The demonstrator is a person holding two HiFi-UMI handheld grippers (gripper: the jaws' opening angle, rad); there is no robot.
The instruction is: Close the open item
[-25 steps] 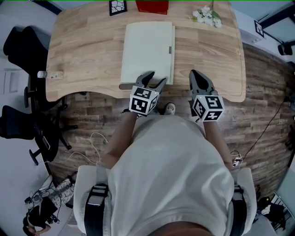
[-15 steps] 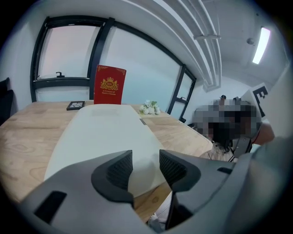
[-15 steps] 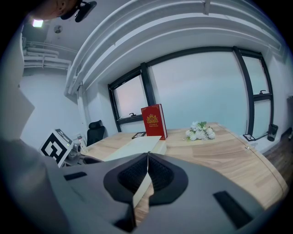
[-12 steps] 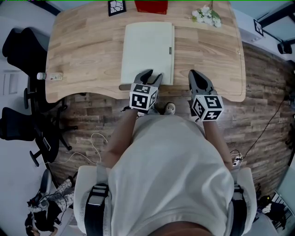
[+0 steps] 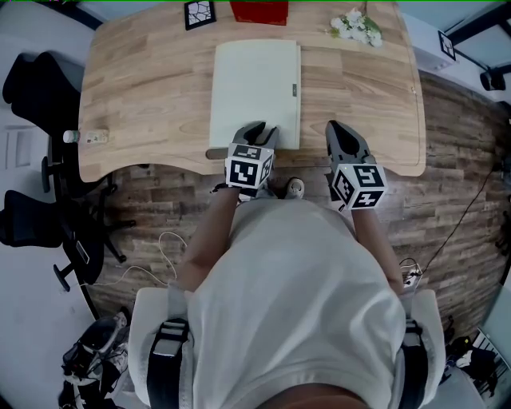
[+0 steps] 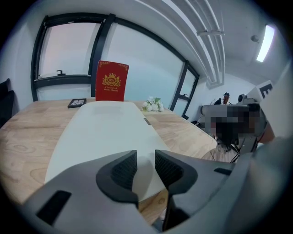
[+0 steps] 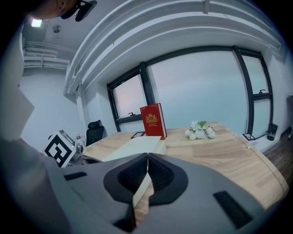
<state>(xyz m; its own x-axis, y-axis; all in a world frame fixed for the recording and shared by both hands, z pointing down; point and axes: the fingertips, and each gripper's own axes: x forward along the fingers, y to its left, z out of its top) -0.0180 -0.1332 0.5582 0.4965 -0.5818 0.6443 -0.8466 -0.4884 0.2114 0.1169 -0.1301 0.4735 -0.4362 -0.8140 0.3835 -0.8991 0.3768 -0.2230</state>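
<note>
A flat white folder-like item lies shut-looking in the middle of the wooden table. My left gripper hangs at its near edge; its jaws have just been closing and still stand a finger's width apart. In the left gripper view the white cover runs away from the left gripper, and its near end shows in the gap, untouched by the pads. My right gripper is shut with nothing in it, to the right over the table's near edge. The right gripper view shows the right gripper and the white item beyond it.
A red book stands upright at the table's far edge, with a black marker card left of it and white flowers to the right. A small bottle sits at the table's left end. Black chairs stand left of the table.
The left gripper's jaws have narrowed from wide apart to a small gap, and it has edged forward and down at the white item's near edge. The right gripper has not moved.
</note>
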